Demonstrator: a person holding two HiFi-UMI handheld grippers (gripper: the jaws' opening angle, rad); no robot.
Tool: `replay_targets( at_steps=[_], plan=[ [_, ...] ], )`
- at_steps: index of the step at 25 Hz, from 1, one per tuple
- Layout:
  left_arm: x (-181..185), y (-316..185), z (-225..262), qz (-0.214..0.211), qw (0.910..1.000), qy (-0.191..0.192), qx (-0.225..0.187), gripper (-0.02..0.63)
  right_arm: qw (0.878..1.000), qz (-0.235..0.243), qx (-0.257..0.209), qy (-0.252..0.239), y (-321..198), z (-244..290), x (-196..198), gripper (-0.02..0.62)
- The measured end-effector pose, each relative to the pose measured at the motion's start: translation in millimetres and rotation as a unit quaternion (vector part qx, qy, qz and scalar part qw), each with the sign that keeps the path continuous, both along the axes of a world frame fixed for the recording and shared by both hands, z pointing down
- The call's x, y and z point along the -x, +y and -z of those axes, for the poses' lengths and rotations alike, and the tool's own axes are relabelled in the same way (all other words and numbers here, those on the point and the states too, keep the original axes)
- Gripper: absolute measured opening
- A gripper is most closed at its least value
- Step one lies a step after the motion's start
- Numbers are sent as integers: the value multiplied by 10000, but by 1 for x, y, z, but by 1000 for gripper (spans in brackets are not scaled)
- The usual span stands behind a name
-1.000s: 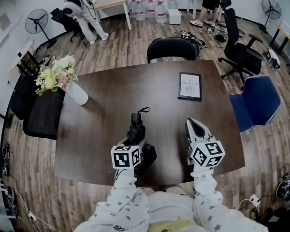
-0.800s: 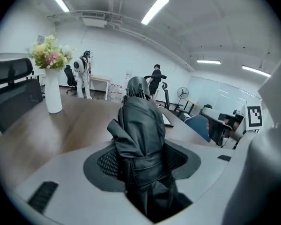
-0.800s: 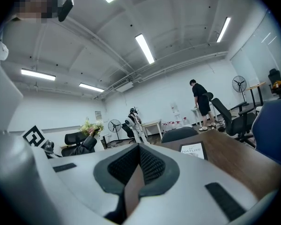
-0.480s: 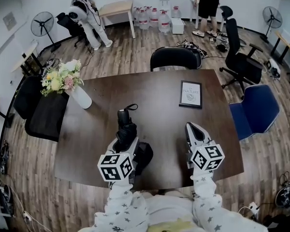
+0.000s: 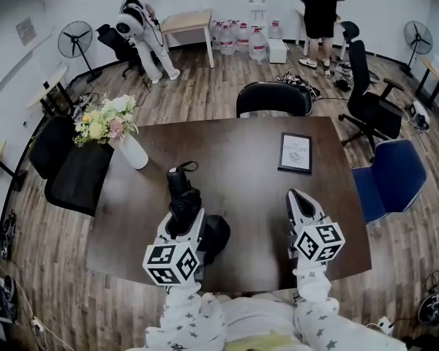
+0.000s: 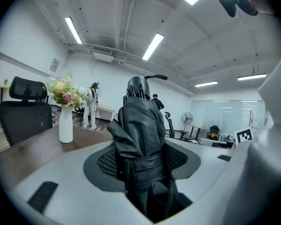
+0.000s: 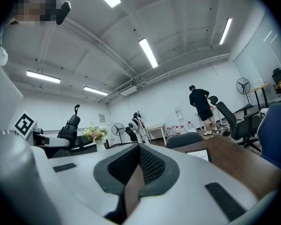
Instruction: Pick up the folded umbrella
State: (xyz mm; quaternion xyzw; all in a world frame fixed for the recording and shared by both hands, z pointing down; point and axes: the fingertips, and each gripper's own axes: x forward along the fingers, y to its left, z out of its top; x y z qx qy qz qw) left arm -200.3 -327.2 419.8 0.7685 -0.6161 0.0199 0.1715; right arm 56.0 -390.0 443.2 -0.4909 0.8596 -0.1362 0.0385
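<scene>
Gripping the black folded fabric umbrella (image 5: 178,185) in my left gripper (image 5: 184,221) jaws, seemingly off the tabletop (image 5: 241,159); next I raise steadily. Right gripper (image 5: 296,199) jaws closed, empty.

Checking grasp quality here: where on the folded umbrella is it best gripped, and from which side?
Grip the folded umbrella at mid-body, where the wrap band cinches the fabric into a firm, narrow waist, approaching from the end opposite the wrist loop, jaws on either flank. The left gripper holds it so.

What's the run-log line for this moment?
left gripper: shut on folded umbrella, above table | right gripper: shut, empty
</scene>
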Motion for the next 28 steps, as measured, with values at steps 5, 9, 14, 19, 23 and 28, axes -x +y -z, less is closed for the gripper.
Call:
replay_targets(
  at_steps=[5, 9, 14, 19, 23, 28],
  plan=[
    [11, 4, 22, 122, 9989, 216, -405, 247, 10000, -3, -96, 18, 0, 6, -3, 21],
    [19, 5, 32, 258, 9977, 161, -605, 247, 9999, -49, -151, -7, -1, 8, -7, 21],
    [18, 7, 46, 318, 9949, 174, -940, 247, 9998, -64, -208, -48, -2, 13, -13, 21],
    [18, 7, 47, 324, 9944, 108, -1004, 247, 9992, 28, -387, -63, -1, 19, -11, 21],
    [18, 8, 48, 342, 9943, 99, -1003, 247, 9990, 53, -432, -25, -1, 20, -9, 21],
    [20, 10, 50, 371, 9941, 73, -1016, 247, 9988, 82, -482, 51, 1, 24, -8, 21]
  ],
)
